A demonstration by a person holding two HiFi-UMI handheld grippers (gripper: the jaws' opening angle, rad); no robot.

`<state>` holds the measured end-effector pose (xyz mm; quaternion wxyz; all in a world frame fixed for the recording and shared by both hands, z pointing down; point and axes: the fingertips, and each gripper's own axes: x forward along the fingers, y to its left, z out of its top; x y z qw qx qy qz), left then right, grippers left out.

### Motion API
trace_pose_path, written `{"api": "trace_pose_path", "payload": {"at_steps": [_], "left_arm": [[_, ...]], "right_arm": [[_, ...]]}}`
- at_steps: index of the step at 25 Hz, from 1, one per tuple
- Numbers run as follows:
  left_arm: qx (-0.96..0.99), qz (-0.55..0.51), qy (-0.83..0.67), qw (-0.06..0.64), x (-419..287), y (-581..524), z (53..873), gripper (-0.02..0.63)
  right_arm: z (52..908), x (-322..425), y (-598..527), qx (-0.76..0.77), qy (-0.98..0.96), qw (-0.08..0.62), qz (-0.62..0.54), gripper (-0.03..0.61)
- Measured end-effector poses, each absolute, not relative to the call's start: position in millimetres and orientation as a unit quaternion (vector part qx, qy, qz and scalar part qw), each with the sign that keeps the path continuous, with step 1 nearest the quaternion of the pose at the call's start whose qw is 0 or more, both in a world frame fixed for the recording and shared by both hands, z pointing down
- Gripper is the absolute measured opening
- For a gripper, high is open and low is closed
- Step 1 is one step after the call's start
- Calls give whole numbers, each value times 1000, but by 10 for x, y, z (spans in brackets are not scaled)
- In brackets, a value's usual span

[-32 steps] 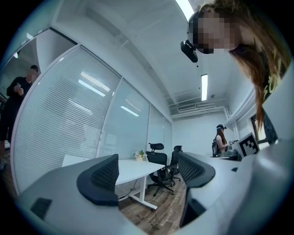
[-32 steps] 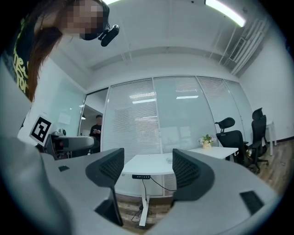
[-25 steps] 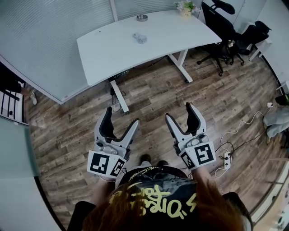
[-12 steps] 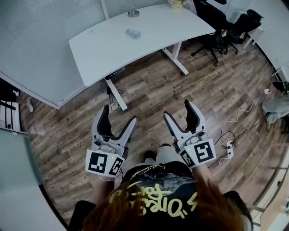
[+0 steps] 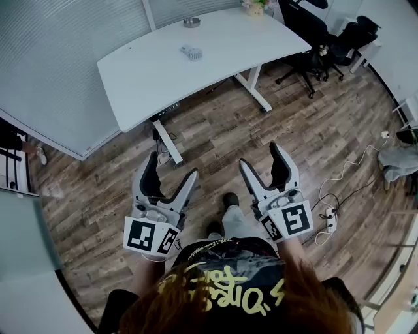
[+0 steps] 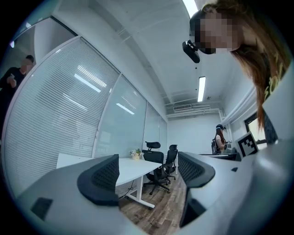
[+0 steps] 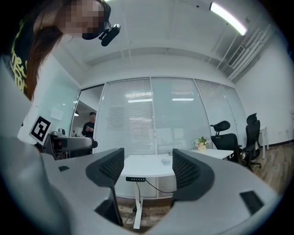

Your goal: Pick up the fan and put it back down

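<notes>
A small white fan (image 5: 191,52) lies on the white desk (image 5: 157,78) far ahead of me; in the right gripper view the fan (image 7: 166,161) shows small between the jaws. My left gripper (image 5: 171,173) and right gripper (image 5: 262,160) are held side by side over the wood floor, well short of the desk. Both stand open with nothing between their jaws. The left gripper (image 6: 149,172) points past the desk's end toward the chairs; the right gripper (image 7: 147,167) faces the desk.
A small round dish (image 5: 191,22) and a flower pot (image 5: 255,5) sit at the desk's far edge. Black office chairs (image 5: 313,39) stand at the right. A power strip with cables (image 5: 326,222) lies on the floor at right. Glass partition walls (image 5: 59,59) run at left.
The desk has slid a little left and up in the head view as I step forward; a foot now shows between the grippers. Both grippers stay open.
</notes>
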<state>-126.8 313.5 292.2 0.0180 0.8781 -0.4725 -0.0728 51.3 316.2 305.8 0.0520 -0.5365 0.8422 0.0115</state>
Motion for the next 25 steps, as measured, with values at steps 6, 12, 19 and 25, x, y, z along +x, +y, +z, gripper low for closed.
{"api": "trace_pose_path", "payload": {"at_steps": [6, 12, 19, 25], "left_arm": [[871, -75, -485, 15, -1159, 2772, 2936, 396], [863, -73, -500, 11, -1009, 2299, 2898, 396], [851, -80, -519, 1, -839, 1749, 2795, 396], [844, -76, -532, -2, -736, 1459, 2769, 396]], "right_arm": [[3093, 647, 2780, -527, 848, 51, 9, 310], [3110, 788, 2213, -511, 858, 50, 2, 310], [3074, 966, 1592, -493, 869, 51, 2, 310], [3048, 1055, 1239, -477, 877, 54, -1, 310]]}}
